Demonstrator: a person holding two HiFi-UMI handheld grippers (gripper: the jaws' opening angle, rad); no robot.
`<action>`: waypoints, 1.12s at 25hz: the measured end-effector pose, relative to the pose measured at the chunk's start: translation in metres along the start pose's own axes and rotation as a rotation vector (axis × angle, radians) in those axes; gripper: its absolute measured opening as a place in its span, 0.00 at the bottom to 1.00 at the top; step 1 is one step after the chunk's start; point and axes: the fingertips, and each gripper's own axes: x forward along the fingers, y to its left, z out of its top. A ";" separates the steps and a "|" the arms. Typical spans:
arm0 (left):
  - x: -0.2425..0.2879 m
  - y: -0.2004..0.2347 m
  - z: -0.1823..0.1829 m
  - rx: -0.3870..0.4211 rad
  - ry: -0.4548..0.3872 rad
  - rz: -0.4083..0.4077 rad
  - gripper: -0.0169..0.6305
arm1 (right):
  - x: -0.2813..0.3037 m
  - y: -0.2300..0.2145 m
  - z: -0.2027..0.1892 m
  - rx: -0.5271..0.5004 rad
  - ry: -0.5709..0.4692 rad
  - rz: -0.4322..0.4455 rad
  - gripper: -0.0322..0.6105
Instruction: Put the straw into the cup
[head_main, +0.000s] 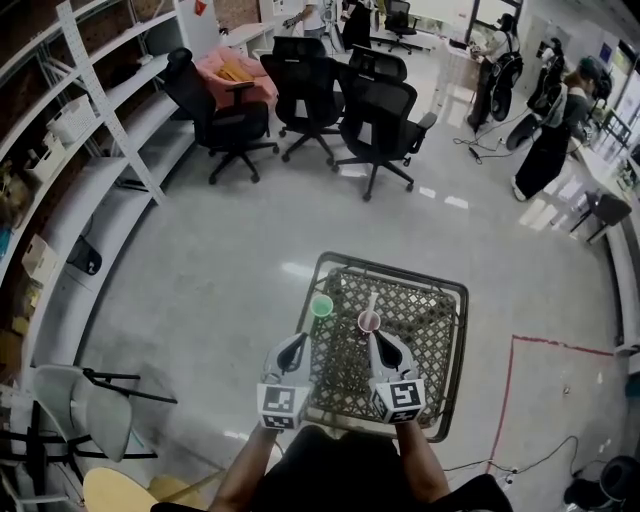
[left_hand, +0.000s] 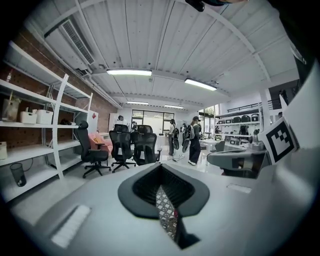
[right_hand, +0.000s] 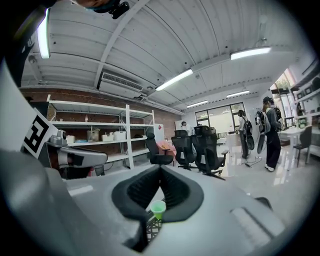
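Now the cup (head_main: 369, 321) with straw (head_main: 373, 301) stands just beyond the closed right gripper (head_main: 377, 341).

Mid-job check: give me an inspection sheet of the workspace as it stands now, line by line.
Surface: square wire-mesh table on a grey floor.
Job's things: green cup and pink cup upright on the mesh, apart; a pale straw appears to stand in the pink cup.
Clutter: nothing seen on the mesh besides these.
Grippers: left gripper and right gripper both shut, empty, near the cups.
Cables: one cable on the floor, lower right.
Surroundings: black office chairs, white shelving, people at the far side, red floor tape.
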 end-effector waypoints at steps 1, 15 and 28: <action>-0.002 0.000 -0.001 -0.002 0.001 -0.001 0.04 | -0.001 0.002 -0.001 0.001 0.001 0.000 0.05; -0.004 -0.007 -0.013 -0.003 0.026 -0.027 0.04 | -0.004 0.012 -0.005 -0.004 0.019 0.008 0.05; 0.002 0.025 -0.048 -0.020 0.113 0.032 0.04 | 0.032 0.031 -0.044 0.005 0.141 0.081 0.05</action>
